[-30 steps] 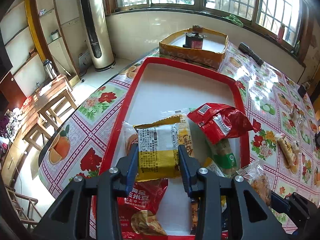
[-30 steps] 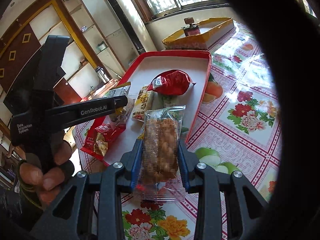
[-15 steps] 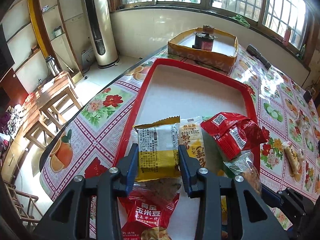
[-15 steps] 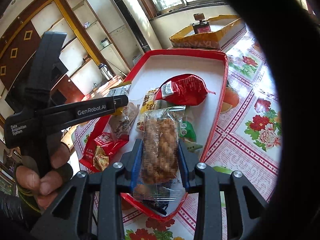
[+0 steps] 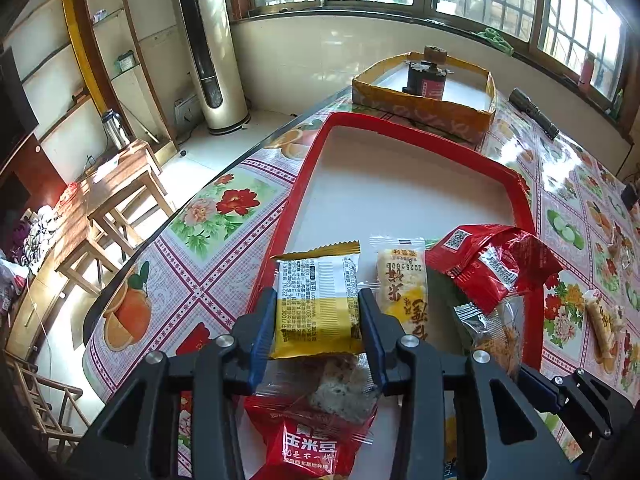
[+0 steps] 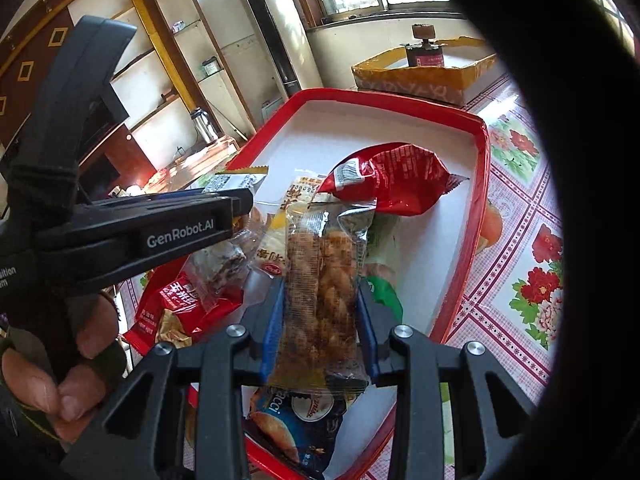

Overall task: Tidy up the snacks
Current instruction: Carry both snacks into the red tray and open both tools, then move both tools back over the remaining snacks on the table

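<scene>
the left claw [image 5: 318, 312] has just been opening, its pads loose beside the yellow-and-white snack packet [image 5: 316, 300] between them, low centre of the left view, over the red tray [image 5: 404, 184]. the right claw [image 6: 322, 304] grips a clear-wrapped brown twist snack [image 6: 322, 280] above the tray's near end, bottom centre of the right view. the tray sits on the floral surface [image 5: 208, 240].

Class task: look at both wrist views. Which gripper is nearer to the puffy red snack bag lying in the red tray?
Right. The right gripper, shut on a clear-wrapped fried twist, has the red bag just beyond the twist's far end. The left gripper, around a yellow packet, sits farther off toward the tray's left rim.
</scene>
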